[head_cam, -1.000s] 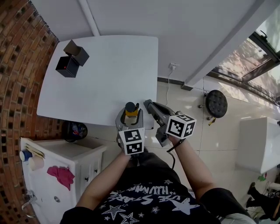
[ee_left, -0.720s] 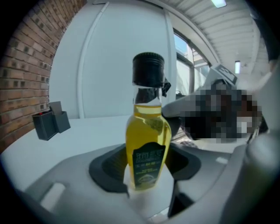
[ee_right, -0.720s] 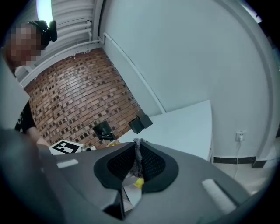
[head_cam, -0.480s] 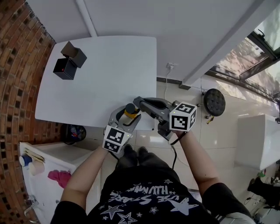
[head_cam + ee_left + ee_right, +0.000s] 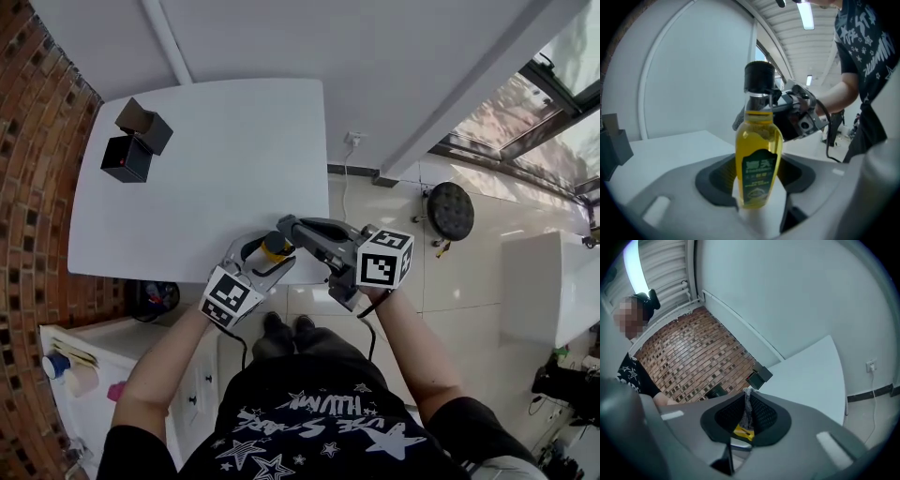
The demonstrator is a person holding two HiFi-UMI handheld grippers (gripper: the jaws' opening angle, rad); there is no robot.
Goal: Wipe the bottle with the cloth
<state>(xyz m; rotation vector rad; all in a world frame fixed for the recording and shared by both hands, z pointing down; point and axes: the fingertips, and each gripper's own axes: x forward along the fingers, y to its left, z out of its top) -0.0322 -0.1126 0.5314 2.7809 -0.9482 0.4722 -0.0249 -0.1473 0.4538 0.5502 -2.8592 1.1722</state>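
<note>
Left tongs clamped on the bottle, pads on its lower body; yellow oil inside, black cap, dark label. The bottle is upright between the tongs, over the near edge of the white tabletop. Right tongs pinched shut on a grey cloth, the cloth up against the bottle's neck from the side. Two black boxes sit well apart at the tabletop's far left corner, by the brick wall.
</note>
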